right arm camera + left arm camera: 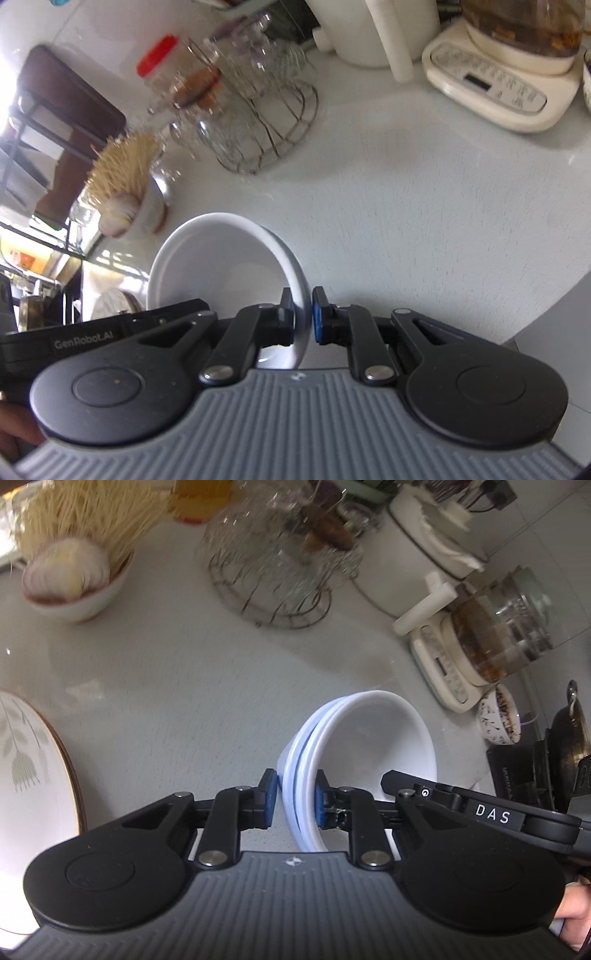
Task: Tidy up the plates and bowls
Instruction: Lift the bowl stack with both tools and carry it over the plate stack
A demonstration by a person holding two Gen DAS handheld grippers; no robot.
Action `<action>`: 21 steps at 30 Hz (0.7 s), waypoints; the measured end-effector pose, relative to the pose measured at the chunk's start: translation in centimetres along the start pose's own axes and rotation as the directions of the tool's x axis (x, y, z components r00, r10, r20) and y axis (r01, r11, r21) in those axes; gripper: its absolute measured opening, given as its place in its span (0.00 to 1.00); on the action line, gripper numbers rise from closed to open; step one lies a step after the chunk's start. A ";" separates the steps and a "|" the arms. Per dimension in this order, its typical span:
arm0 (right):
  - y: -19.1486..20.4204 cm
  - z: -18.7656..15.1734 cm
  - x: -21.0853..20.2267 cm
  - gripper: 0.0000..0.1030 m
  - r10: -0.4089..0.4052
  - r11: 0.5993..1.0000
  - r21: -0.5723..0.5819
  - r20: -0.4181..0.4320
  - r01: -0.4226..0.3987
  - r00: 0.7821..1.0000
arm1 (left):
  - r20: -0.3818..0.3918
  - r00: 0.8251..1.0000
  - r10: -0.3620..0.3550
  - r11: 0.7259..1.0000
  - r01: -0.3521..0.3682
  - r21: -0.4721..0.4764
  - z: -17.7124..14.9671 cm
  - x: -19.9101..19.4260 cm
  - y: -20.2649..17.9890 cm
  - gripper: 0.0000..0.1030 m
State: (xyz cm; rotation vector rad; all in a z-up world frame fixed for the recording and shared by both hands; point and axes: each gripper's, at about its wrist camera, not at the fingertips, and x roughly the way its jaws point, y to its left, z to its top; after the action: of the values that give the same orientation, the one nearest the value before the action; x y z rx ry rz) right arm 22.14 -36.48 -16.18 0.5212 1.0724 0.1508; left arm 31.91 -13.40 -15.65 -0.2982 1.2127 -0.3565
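Your left gripper (294,799) pinches the rims of nested white bowls (354,746), tilted above the countertop (177,686); your right gripper (303,317) clamps a single white bowl (221,266) by its rim, probably for stacking. The floral plate (33,775) is cropped at the left edge; the bowl count is unclear.

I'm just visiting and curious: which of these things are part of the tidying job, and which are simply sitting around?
Job:
stacked white bowls, left gripper
white bowl, right gripper
leaf-pattern plate

Sitting around:
kettle base
wire rack
red-lidded jar
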 end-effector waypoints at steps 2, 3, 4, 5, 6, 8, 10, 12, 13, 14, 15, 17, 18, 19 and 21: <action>0.6 0.3 -0.6 0.13 0.002 1.000 -0.008 0.022 -0.001 1.000 | 0.025 1.000 0.004 1.000 -0.005 0.022 0.3 -1.0 -0.4 0.23; 0.9 0.5 -0.8 0.13 0.005 1.000 -0.012 0.032 -0.005 0.999 | 0.037 0.999 0.004 1.000 -0.005 0.026 0.5 -1.5 -0.5 0.23; 1.1 0.7 -1.0 0.13 0.010 1.000 -0.017 0.041 -0.010 0.999 | 0.047 0.999 0.001 1.000 -0.002 0.022 0.7 -2.0 -0.4 0.23; 1.5 1.0 -1.1 0.13 0.015 1.000 -0.024 0.050 -0.014 0.999 | 0.057 0.998 -0.006 1.000 0.005 0.013 1.0 -2.6 -0.3 0.23; 1.9 1.3 -1.2 0.13 0.020 0.999 -0.027 0.056 -0.019 0.998 | 0.068 0.998 -0.009 1.000 0.008 0.008 1.3 -3.0 -0.3 0.23; 2.5 1.8 -1.4 0.13 0.032 0.999 -0.035 0.066 -0.029 0.997 | 0.086 0.996 -0.007 1.000 0.007 0.004 1.8 -3.6 0.0 0.23; 3.2 2.3 -1.5 0.13 0.036 0.998 -0.052 0.075 -0.032 0.997 | 0.102 0.995 -0.009 1.000 0.009 0.000 2.3 -4.3 0.3 0.23; 4.0 2.8 -1.6 0.13 0.043 0.997 -0.063 0.078 -0.038 0.996 | 0.118 0.993 -0.007 1.000 0.007 0.002 2.7 -5.1 0.6 0.23; 4.4 3.0 -1.6 0.13 0.047 0.997 -0.071 0.082 -0.041 0.996 | 0.128 0.992 -0.009 1.000 0.009 0.000 3.0 -5.6 0.7 0.23; 4.9 3.1 -1.7 0.13 0.052 0.996 -0.079 0.088 -0.045 0.995 | 0.138 0.990 -0.011 1.000 0.012 -0.002 3.2 -6.1 1.0 0.23; 5.3 3.3 -1.9 0.13 0.056 0.995 -0.084 0.095 -0.048 0.994 | 0.149 0.989 -0.013 1.000 0.014 -0.004 3.3 -6.6 1.1 0.23; 6.3 3.6 -2.0 0.14 0.069 0.994 -0.093 0.112 -0.059 0.991 | 0.178 0.984 -0.012 1.000 0.013 -0.007 3.6 -7.7 1.4 0.23; 6.9 3.6 -2.1 0.14 0.076 0.993 -0.100 0.120 -0.064 0.990 | 0.191 0.982 -0.008 1.000 0.010 -0.008 3.7 -8.3 1.6 0.24; 7.4 3.6 -2.0 0.14 0.086 0.992 -0.106 0.127 -0.072 0.988 | 0.204 0.979 -0.004 1.000 0.007 -0.012 3.7 -8.9 1.9 0.24; 8.4 3.6 -2.0 0.14 0.107 0.990 -0.111 0.137 -0.092 0.985 | 0.228 0.974 0.003 1.000 0.001 -0.017 3.9 -10.1 2.5 0.24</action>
State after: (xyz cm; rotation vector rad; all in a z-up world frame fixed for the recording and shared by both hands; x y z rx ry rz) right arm 25.37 -31.08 -9.25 0.4845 0.8948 0.2526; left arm 32.72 -6.76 -6.76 -0.3440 0.9899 -0.3018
